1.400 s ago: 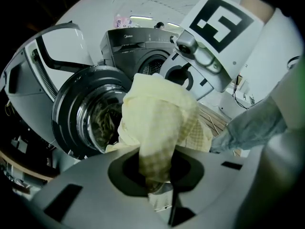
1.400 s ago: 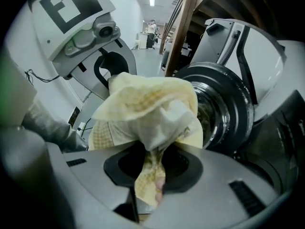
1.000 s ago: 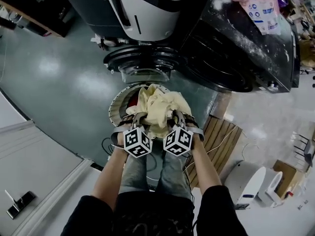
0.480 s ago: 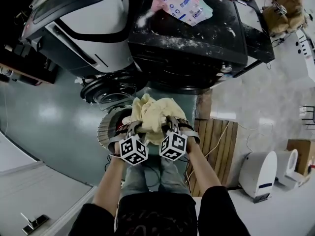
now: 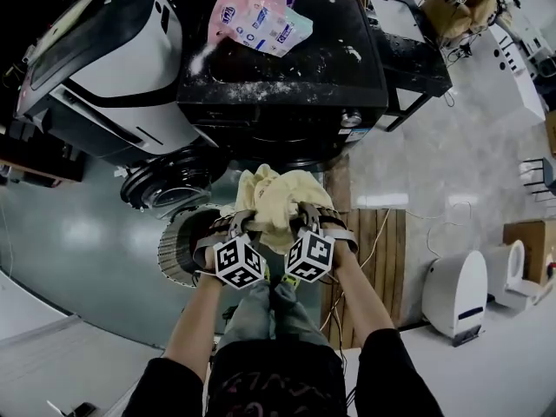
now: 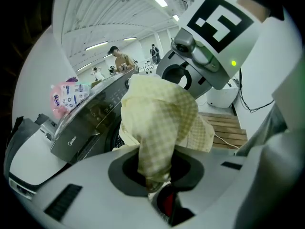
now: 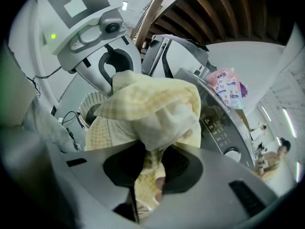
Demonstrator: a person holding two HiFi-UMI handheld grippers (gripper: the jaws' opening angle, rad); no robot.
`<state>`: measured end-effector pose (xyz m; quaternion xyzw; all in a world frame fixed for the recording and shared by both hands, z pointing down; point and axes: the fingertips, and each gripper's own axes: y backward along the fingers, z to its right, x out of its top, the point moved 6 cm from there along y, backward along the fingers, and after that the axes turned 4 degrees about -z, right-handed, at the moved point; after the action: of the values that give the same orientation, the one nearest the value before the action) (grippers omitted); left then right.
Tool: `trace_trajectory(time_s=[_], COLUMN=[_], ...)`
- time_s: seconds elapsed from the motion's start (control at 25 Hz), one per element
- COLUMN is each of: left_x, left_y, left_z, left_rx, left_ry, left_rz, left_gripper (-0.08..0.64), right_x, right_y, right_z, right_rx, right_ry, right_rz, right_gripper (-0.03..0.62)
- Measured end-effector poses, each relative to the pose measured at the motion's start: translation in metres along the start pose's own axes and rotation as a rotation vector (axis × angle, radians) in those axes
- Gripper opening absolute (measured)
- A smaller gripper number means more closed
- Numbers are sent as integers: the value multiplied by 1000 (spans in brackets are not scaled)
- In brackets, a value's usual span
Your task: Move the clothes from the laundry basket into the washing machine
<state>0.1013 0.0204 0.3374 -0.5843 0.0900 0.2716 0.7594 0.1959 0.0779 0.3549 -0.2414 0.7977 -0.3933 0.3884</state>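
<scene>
Clamping a fold of the pale yellow checked cloth in the left gripper, nearly closed on the fabric. Pinching another fold of the same cloth in the right gripper, likewise drawn tight on it. Gripping just as a second ago, with no change on either side.

Seen from the head view, holding left gripper and right gripper side by side, with the cloth bunched up between and above them, off the floor. Hung straight over the laundry basket a second ago; now lifted clear of its rim and carried up and to the right of it. Leaves the basket low at the left, on the grey floor.

Brought close before the front of the dark washing machine, now at top centre rather than off at the upper right. Passing to the right of a round open door below the white machine. Showing a pink detergent pouch on top of the dark machine's back edge, shifted from the top right corner toward the middle. Standing next to a wooden slatted pallet on the floor at the right.
</scene>
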Motion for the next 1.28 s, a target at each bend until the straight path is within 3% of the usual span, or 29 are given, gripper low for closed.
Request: trace_trajectory(time_s=[0.48, 0.76, 1.28], left_x=[5, -5, 6], left_y=[-8, -18, -104], left_z=[-24, -37, -57], left_rx=[-36, -35, -24], left_ry=[-60, -93, -83], left_rz=[80, 104, 101], left_gripper=[74, 74, 74], right_x=[8, 18, -20], right_y=[-3, -19, -91], right_z=[16, 21, 57], right_rx=[-62, -87, -79], right_ry=[-50, -21, -9], right_rz=[-63, -78, -68], right_gripper=[91, 91, 91])
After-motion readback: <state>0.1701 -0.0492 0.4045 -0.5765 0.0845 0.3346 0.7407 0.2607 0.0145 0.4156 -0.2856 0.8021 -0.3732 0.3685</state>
